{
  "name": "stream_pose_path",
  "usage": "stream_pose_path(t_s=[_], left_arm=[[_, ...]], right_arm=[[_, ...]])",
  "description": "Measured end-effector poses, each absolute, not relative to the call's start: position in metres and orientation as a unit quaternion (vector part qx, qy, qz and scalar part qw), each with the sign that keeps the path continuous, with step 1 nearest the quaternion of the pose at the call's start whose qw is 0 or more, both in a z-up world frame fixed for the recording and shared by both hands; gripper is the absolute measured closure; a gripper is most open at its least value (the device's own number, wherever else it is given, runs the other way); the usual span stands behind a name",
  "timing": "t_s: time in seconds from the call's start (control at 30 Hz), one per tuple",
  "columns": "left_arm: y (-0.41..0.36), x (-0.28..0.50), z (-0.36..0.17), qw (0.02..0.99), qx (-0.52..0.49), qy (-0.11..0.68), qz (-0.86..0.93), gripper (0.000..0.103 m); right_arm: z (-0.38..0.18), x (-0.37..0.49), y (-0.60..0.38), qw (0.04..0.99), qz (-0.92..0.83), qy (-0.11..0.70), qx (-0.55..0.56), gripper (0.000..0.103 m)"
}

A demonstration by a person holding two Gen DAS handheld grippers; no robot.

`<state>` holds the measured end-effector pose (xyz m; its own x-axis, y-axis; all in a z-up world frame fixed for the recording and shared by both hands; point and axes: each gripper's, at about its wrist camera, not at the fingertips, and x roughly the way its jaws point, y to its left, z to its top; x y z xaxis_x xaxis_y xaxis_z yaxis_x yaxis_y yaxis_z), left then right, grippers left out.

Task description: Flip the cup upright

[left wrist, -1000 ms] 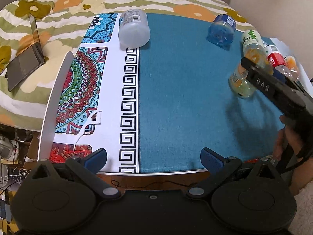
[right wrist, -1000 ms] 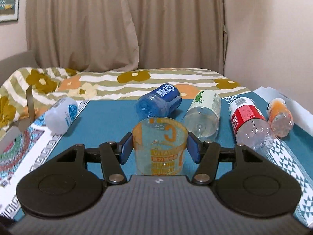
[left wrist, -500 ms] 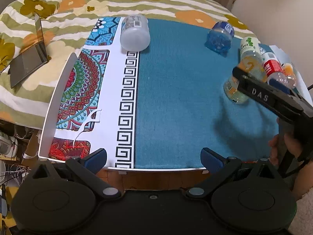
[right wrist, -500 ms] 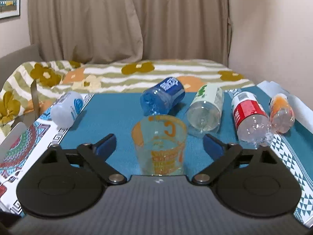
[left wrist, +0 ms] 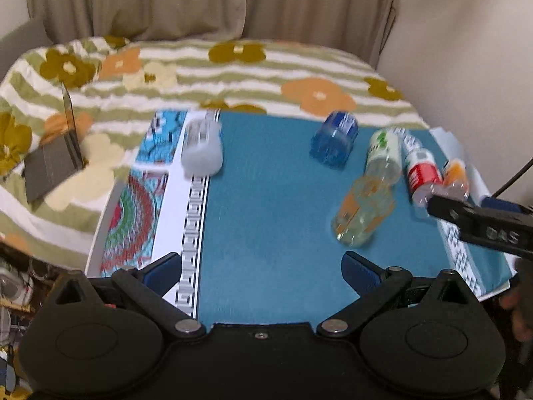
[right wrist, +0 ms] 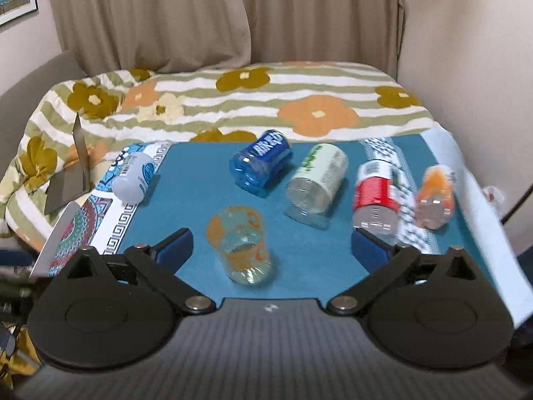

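Behind the upright cup [right wrist: 240, 244], free between both grippers' wide-open, empty fingers [right wrist: 175, 244], lie five toppled bottles [right wrist: 261, 166].

The right tongs [right wrist: 271, 250], earlier clamped on the cup [right wrist: 240, 244], now gape wide and sit back; the cup stands free ahead.

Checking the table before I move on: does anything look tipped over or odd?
The clear cup with orange print stands upright on the teal mat, but five cut plastic bottles lie on their sides, such as the blue one. Nothing looks spilled.
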<state>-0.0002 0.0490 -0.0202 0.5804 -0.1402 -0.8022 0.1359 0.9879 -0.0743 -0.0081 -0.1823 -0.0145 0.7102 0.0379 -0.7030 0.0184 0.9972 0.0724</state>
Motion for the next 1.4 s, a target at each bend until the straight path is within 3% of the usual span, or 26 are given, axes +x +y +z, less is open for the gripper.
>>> stream_pose_path(t_s=[0.47,1.4], left_arm=[[0.017,-0.015,0.003,0.92,0.025,0.386,-0.055,0.0],[-0.001,-0.027,0.007,0.925,0.046,0.373,-0.065,0.0]], right_arm=[[0.004,-0.033,-0.239,0.905,-0.023,0.423,0.034,0.0],[0.004,-0.041,-0.245,0.905,-0.02,0.423,0.032,0.0]])
